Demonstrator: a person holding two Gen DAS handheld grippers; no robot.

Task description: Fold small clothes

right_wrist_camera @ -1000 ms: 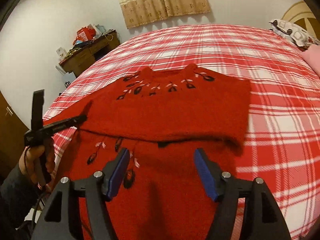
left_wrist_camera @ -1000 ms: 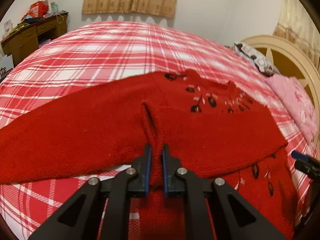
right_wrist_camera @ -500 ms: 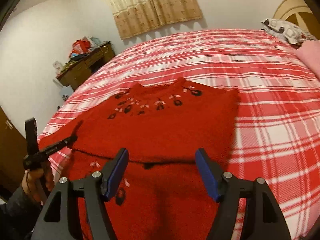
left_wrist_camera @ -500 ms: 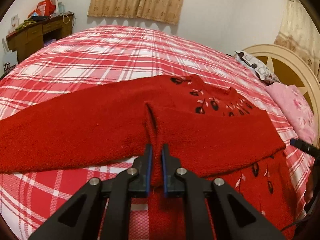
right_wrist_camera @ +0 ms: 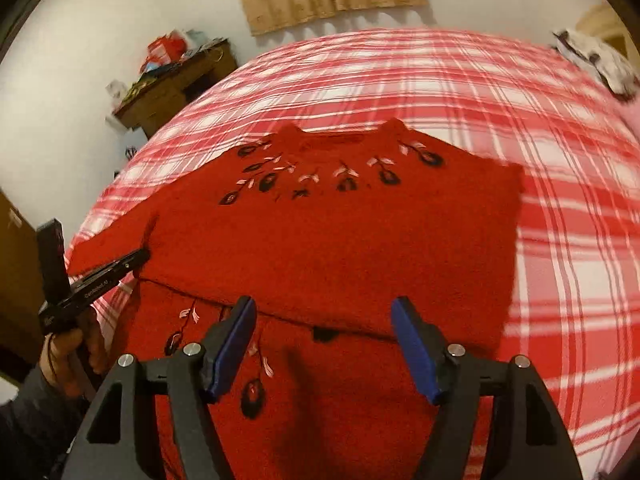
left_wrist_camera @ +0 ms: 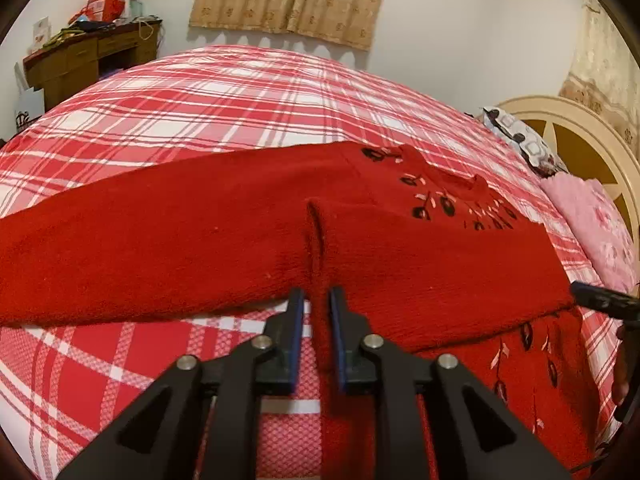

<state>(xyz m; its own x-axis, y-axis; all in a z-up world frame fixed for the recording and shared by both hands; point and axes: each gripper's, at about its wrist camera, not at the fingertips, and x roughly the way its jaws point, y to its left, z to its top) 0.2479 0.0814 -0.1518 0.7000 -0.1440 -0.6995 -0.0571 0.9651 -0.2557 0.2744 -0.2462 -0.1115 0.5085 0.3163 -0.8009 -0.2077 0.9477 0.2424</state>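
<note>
A red knit sweater (right_wrist_camera: 332, 240) with dark flower embroidery at the neck lies on the plaid bed. One sleeve (right_wrist_camera: 360, 264) is folded across the chest; the other sleeve (left_wrist_camera: 132, 240) stretches out to the left. My left gripper (left_wrist_camera: 316, 304) is shut on a raised fold of the sweater (left_wrist_camera: 320, 248) at the end of the folded sleeve. It shows at the left in the right wrist view (right_wrist_camera: 136, 258). My right gripper (right_wrist_camera: 324, 320) is open and empty above the sweater's lower body; its tip shows in the left wrist view (left_wrist_camera: 600, 300).
The red and white plaid bedspread (left_wrist_camera: 240, 96) covers the whole bed. A wooden desk (left_wrist_camera: 88, 60) with clutter stands at the far left. A pink pillow (left_wrist_camera: 592, 224), a patterned pillow (left_wrist_camera: 520, 140) and a cream headboard (left_wrist_camera: 568, 120) are at the right. A curtain (left_wrist_camera: 292, 0) hangs behind.
The left gripper keeps its hold on the fold and has drawn slightly back. The right gripper stays open and has moved forward over the sweater, with motion blur now.
</note>
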